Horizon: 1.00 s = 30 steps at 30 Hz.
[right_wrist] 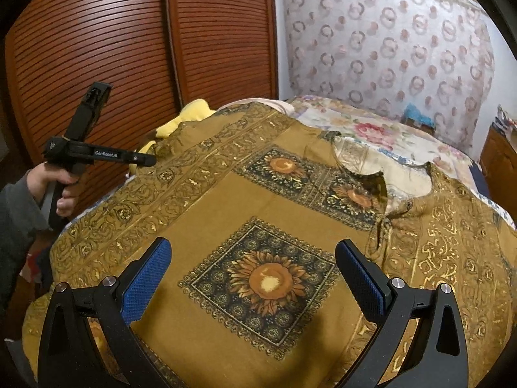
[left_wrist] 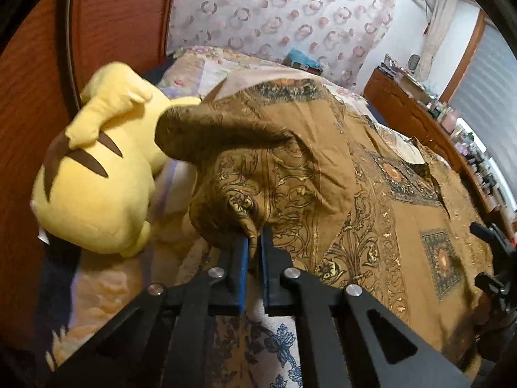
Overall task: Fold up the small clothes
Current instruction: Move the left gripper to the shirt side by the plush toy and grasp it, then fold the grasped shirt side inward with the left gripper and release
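Blue-padded fingers of the left tool point(left_wrist: 255, 252) are pinched together on a fold of the mustard-brown patterned top point(left_wrist: 371, 194), and the cloth rises from that pinch in a ridge that hides the tips of the pads and whatever lies just beyond them. In the right wrist view the right tool point(right_wrist: 253, 255) stands wide apart above the garment, with nothing between its pads; a sunflower square point(right_wrist: 261, 279) printed on the cloth lies in the gap below. The top is spread flat across the floral bed point(right_wrist: 371, 126), neckline toward the right, its near hem cut off by the lower rim of both views and its right side running out of frame. At the left edge of that view a hand point(right_wrist: 61, 187) in a grey sleeve grips the left tool's handle; the tool's working end sits at the garment's left border, too small there to make out. A yellow plush toy point(left_wrist: 97, 177) lies just beside that border, partly covered by the raised cloth. Beyond the top the bed is bare as far as a patterned curtain point(right_wrist: 387, 42), and brown slatted wardrobe doors point(right_wrist: 113, 42) close off the left side.
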Each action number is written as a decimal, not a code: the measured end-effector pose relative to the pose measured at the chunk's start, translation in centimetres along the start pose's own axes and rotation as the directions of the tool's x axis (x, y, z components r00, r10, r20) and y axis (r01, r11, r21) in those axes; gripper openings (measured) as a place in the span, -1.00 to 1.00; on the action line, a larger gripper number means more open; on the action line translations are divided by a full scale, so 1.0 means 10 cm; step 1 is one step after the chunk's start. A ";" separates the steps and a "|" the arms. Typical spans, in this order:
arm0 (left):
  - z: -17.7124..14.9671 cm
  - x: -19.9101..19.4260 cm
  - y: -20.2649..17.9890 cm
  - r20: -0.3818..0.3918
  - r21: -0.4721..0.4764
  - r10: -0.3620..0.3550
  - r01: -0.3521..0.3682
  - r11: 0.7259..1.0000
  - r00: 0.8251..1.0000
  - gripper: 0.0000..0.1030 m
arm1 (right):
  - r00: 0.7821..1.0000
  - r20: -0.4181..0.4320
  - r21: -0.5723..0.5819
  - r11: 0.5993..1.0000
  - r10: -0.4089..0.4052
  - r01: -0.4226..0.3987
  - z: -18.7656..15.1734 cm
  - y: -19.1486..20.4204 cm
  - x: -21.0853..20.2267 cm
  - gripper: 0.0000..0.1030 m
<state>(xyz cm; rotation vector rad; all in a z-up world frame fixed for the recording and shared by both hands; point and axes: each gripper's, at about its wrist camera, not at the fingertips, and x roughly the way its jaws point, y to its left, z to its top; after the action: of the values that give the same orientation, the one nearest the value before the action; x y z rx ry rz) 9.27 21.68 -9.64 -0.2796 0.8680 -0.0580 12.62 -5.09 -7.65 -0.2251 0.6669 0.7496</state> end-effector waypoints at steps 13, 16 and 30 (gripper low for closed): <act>0.36 -0.40 -0.91 0.114 0.189 -0.084 0.062 0.980 0.990 -0.97 | 0.998 0.046 0.055 0.998 -0.043 0.040 -0.04 -0.23 -0.26 1.00; 0.31 -0.34 -1.09 0.100 0.212 -0.109 0.085 0.973 0.989 -0.96 | 0.997 0.052 0.071 0.996 -0.053 0.049 -0.06 -0.30 -0.33 1.00; -0.04 -0.79 -1.09 0.216 0.206 -0.033 -0.013 0.978 0.976 -0.12 | 0.997 0.046 0.072 0.995 -0.066 0.063 -0.05 -0.37 -0.35 1.00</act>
<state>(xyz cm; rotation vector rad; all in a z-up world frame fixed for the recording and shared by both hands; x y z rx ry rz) 4.57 12.37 -1.11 -0.0925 0.6351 -0.1239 13.05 -9.92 -5.93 -0.1624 0.6359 0.6667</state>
